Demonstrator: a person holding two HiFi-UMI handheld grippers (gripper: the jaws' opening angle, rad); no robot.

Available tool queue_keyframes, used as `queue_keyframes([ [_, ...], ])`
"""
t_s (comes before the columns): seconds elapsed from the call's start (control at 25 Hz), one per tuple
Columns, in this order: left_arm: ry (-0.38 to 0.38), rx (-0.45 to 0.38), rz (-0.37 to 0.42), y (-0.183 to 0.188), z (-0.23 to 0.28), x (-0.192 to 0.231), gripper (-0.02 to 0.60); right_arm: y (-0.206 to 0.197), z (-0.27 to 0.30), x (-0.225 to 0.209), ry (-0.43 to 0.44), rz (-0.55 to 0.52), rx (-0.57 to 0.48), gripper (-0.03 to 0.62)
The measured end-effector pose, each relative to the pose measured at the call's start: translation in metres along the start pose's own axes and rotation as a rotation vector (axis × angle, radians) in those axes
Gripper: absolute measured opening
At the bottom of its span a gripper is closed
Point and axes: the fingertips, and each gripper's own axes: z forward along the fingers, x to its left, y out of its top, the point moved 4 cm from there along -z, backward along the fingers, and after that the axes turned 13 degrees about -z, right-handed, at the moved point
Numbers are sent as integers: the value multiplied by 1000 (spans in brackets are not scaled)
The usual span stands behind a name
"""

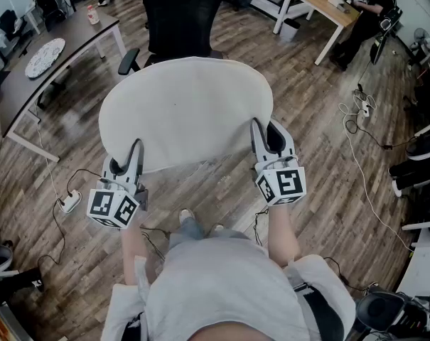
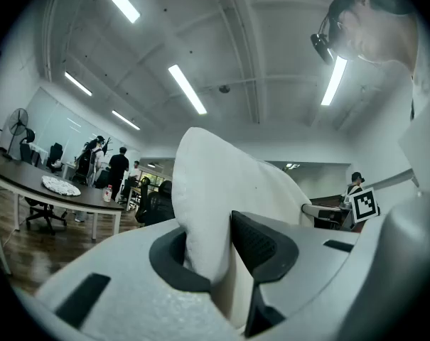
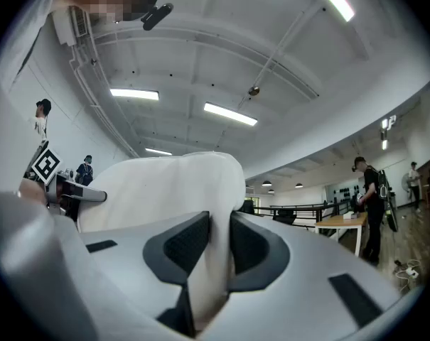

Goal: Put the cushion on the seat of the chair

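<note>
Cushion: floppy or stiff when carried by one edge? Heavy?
The cushion is probably soft: its edge squashes thin between the jaws of the left gripper and the right gripper. It likely keeps some shape: held by the near edge alone, it spreads out without folding. Probably light for its size, since two edge pinches carry it.

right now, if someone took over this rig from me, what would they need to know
Left tool: shut on the near edge of the off-white padded fabric cushion.
Right tool: shut on the same edge, further right.
Cushion: held roughly flat between the two tools, in front of the black office chair. It hides the seat, so I cannot tell whether it touches it.
Done: cushion gripped and at the chair.
Left: settle it on the seat, open both tools, pull back.
</note>
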Motion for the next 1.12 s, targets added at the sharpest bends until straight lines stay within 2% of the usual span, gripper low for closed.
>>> queue_keyframes([
  [0.52,-7,-2,-1,18,27,40,87,-1,50,9,-15,-1,-2,64],
  [1.12,-66,0,12,43,66,108,87,-4,114,32,-65,11,3,66],
])
